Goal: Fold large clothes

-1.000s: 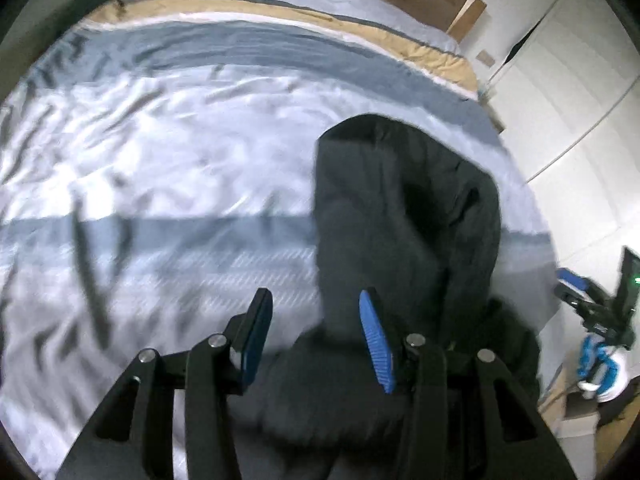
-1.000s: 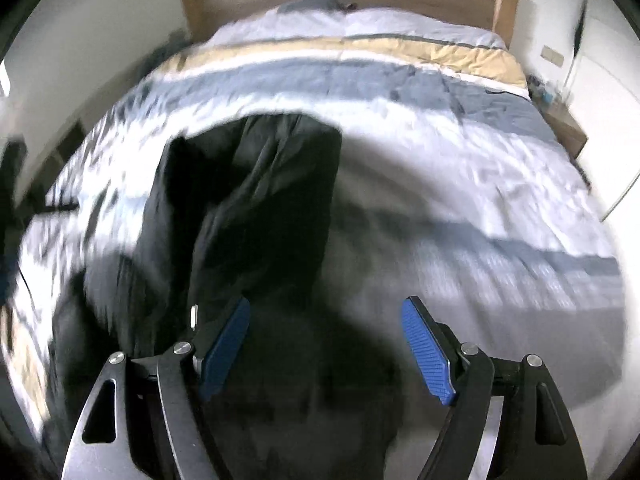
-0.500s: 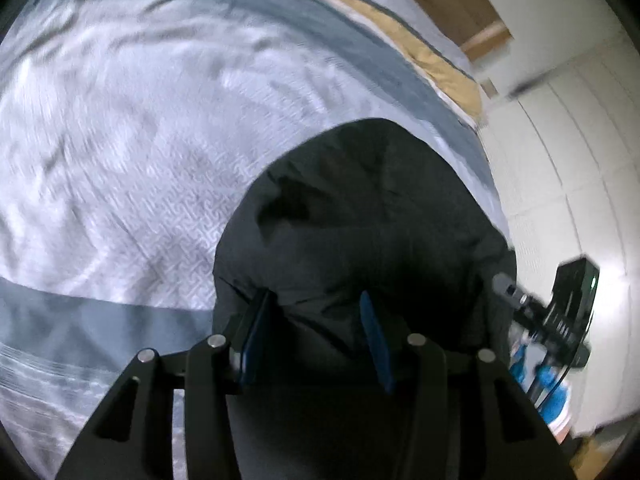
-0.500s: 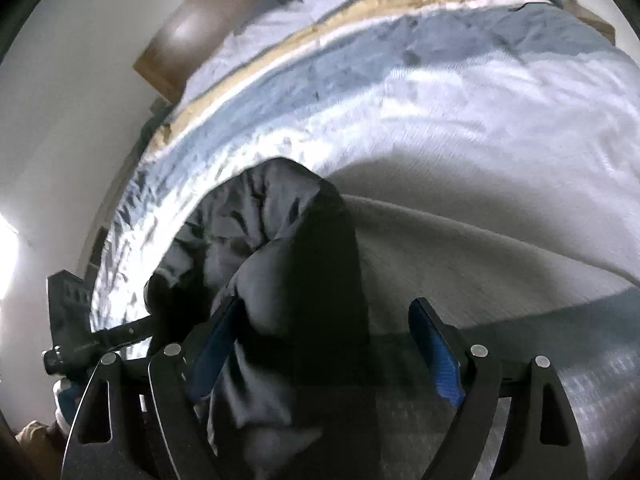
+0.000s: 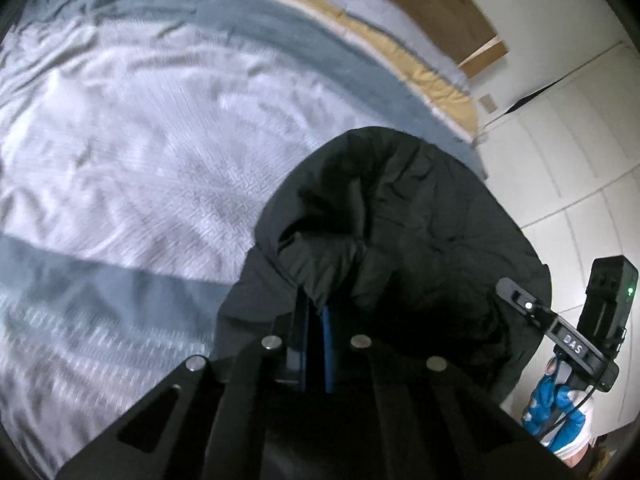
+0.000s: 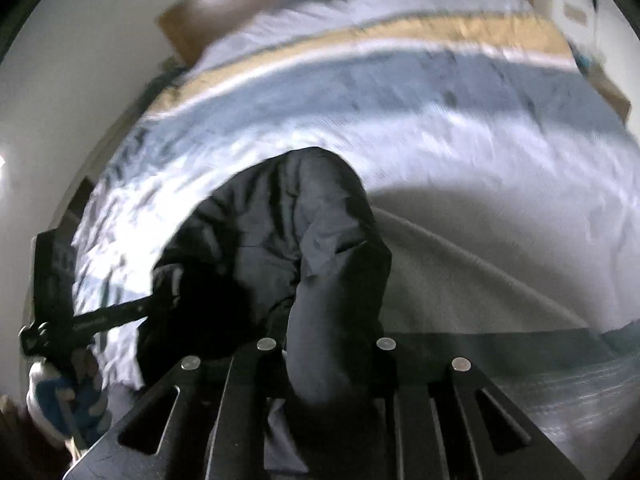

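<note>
Bedroom, dim and cool-lit. Wide bed filling most of the scene, covered by a wrinkled striped bedspread: pale silvery band with a woven key pattern in the middle, grey-blue bands either side, a tan stripe towards the far end. Wooden headboard against the far wall. White panelled wardrobe doors on the right, one slightly ajar. Small wall switch plate just beside the headboard. Plain white wall on the left; bright glare at its left edge.
</note>
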Demonstrator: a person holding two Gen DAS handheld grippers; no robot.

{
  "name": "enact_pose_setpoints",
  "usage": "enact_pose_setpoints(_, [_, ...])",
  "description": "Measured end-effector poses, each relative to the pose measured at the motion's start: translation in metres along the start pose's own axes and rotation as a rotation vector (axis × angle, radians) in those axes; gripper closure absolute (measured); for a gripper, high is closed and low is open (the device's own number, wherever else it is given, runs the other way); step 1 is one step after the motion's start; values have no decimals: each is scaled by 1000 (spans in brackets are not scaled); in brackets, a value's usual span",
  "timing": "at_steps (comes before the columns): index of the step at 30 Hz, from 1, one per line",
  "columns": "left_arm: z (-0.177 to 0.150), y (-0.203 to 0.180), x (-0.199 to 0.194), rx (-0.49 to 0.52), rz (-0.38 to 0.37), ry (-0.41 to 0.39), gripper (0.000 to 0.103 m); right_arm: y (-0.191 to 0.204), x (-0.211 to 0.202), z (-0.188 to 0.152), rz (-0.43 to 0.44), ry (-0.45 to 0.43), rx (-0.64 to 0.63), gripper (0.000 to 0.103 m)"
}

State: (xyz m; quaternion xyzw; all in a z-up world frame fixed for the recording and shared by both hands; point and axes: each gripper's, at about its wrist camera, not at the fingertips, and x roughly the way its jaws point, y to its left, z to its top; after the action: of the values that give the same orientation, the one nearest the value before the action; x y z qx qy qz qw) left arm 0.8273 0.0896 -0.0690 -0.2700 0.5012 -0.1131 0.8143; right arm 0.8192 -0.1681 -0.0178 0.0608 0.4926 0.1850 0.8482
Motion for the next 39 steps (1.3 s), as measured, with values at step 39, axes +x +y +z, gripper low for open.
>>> enact_pose_setpoints(39, [-205, 24, -240, 77, 168, -19, 100, 10, -206, -280, -134, 25, 18, 55])
